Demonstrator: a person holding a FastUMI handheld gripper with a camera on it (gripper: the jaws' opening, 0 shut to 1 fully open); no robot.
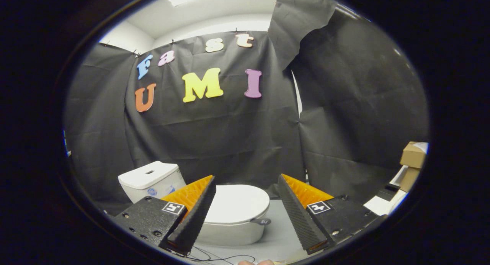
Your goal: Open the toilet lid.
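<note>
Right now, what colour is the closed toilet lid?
White, clearest in the gripper view: the smooth oval toilet lid lies beyond the open gripper.

the gripper (247, 186) has two wedge-shaped fingers (193, 215) with ribbed inner faces, spread wide apart — each on a dark, speckled block bearing a small square black-and-white marker (173, 208) and round screws (157, 233); thin dark cables (214, 257) trail beneath.

cardboard boxes (412, 161) stacked by booth wall | thin cable (222, 258) on floor
</note>
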